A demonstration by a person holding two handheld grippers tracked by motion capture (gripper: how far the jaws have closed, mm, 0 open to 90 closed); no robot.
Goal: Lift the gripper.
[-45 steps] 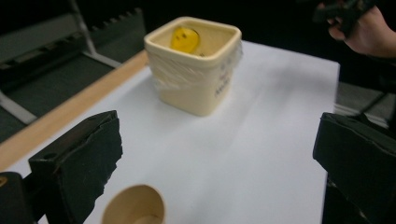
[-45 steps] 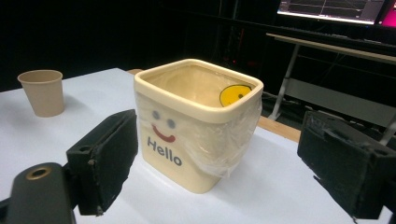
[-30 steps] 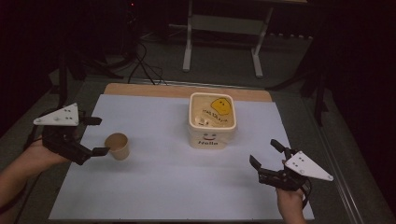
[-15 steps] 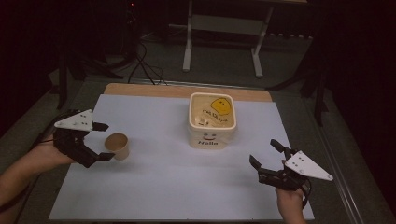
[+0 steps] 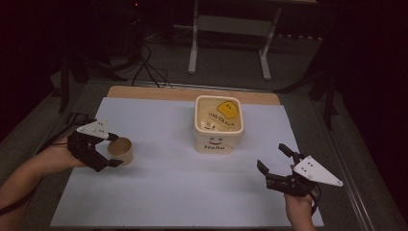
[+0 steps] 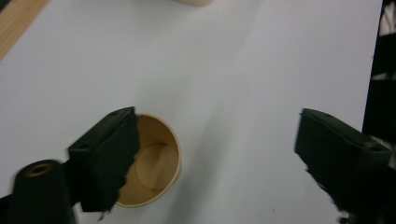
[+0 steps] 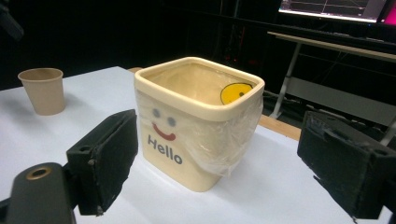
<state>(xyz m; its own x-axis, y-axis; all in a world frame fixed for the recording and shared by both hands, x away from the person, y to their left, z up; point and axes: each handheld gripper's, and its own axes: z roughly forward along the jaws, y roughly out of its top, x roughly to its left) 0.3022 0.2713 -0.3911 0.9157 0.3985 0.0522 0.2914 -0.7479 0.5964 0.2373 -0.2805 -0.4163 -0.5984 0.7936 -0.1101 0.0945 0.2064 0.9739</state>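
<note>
Cream tub [image 7: 198, 123] front — "Hello" under a smiley.

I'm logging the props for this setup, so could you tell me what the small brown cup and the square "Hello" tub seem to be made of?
The cup looks like plain matte kraft paper: uniform tan walls, a thin rolled rim, no gloss. The tub looks like smooth cream plastic, possibly glazed ceramic, with a thick rounded rim and printed face. A clear, wrinkled film, probably a thin plastic liner, hangs over its side.
</note>
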